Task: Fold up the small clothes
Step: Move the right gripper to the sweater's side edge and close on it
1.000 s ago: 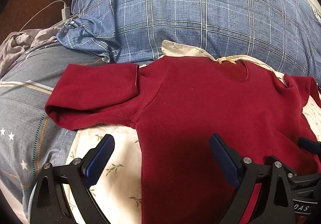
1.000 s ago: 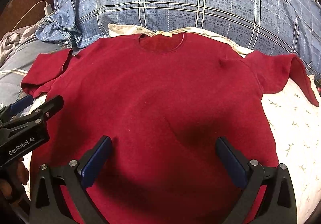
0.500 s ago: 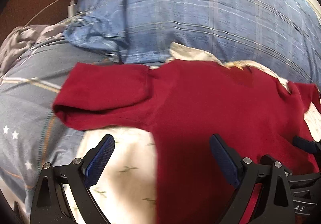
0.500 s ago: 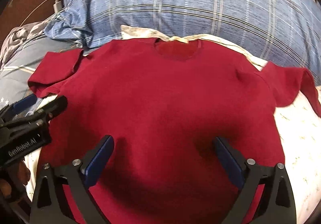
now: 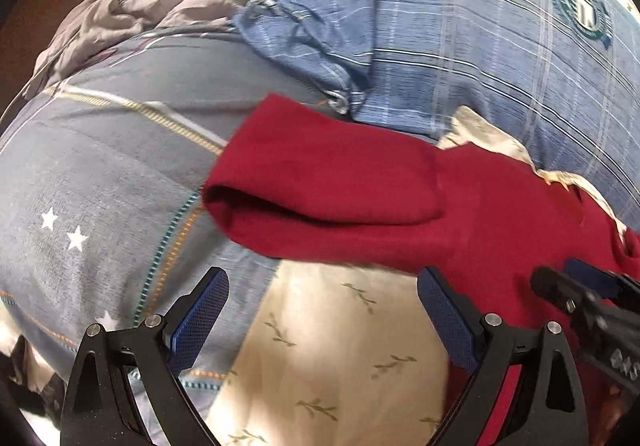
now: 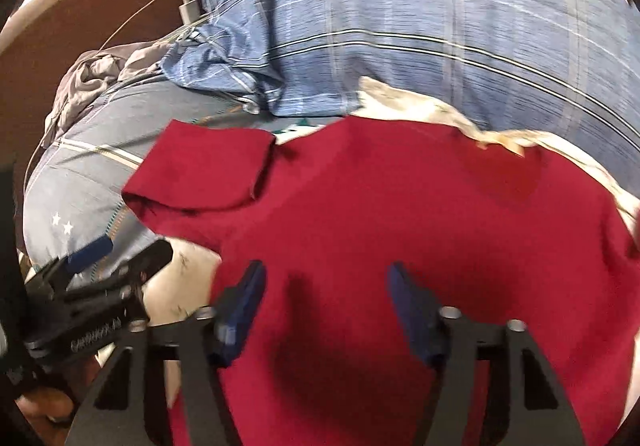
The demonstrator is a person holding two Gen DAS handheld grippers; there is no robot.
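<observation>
Sleeve [image 5: 320, 186] risk — your left gripper [image 5: 320, 322] gapes over bare sheet [image 5: 340, 346]; right gripper [image 6: 326, 302], just closing, pinches nothing — shirt [image 6: 400, 226] bunches.

A large blue plaid pillow [image 5: 480, 46] fills the back of the bed, with a round green crest [image 5: 582, 8] printed near its upper right corner. In front of it lie a cream sheet with small leaf sprigs [image 5: 340, 358] and, to the left, a grey-blue quilt with white stars and striped bands [image 5: 100, 174]. A crumpled grey cloth [image 6: 96, 82] sits at the quilt's far left edge, and just behind it a white charger plug with its thin cable [image 6: 188, 8] rests against the pillow, before a reddish-brown surface [image 6: 80, 18].
</observation>
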